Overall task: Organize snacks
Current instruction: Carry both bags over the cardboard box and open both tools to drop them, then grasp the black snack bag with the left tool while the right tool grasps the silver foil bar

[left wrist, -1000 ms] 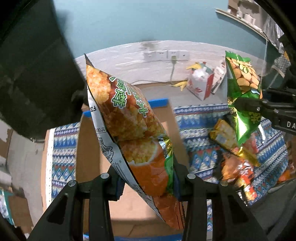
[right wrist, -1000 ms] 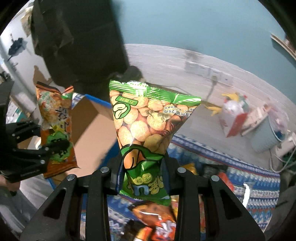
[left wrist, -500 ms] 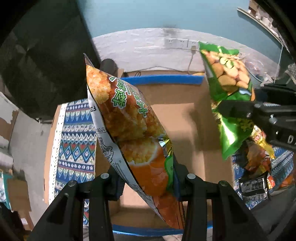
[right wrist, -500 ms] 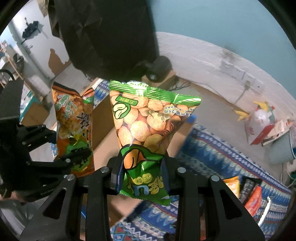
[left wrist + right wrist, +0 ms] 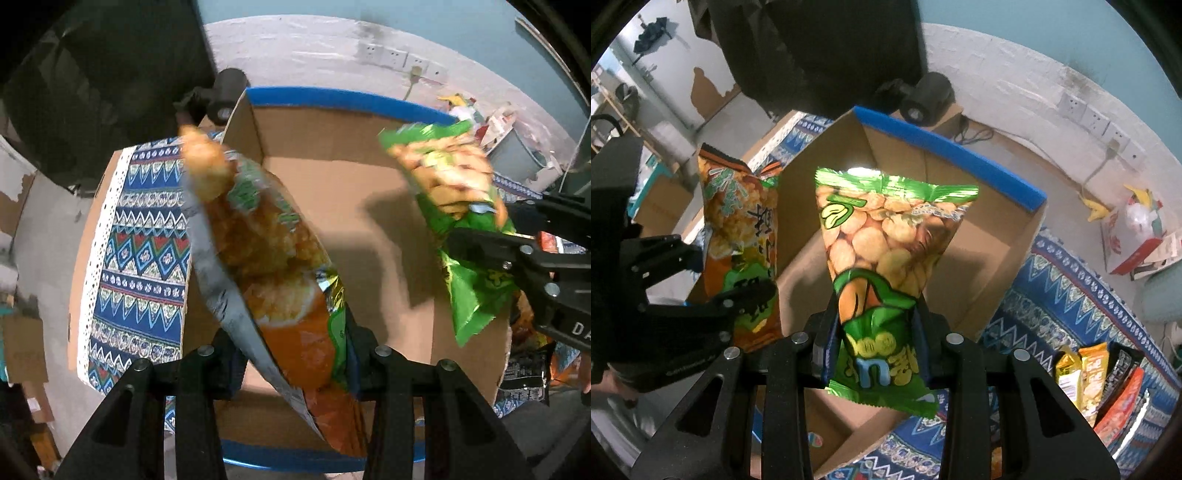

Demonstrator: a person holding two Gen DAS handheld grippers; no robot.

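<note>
My left gripper [image 5: 291, 350] holds an orange snack bag [image 5: 266, 251] by its lower end, and its jaws are opening with the bag still between the pads. The bag leans up and to the left over an open cardboard box [image 5: 369, 166] with a blue top edge. My right gripper [image 5: 875, 332] is shut on the lower part of a green bean-snack bag [image 5: 882, 236], upright above the same box [image 5: 979, 240]. Each view shows the other side: the green bag [image 5: 454, 192] in the right gripper [image 5: 495, 221], and the orange bag [image 5: 738, 206] in the left gripper [image 5: 738, 273].
The box stands on a blue patterned cloth [image 5: 140, 240]. Several more snack packets [image 5: 1108, 376] lie on the cloth [image 5: 1071, 295] to the right of the box. A black round device [image 5: 927, 96] sits behind the box, and a red and white bag [image 5: 1137, 229] on the floor.
Both grippers have come down and over the cardboard box, which now fills the view beneath both bags. The orange bag now leans further left and looks blurred.
</note>
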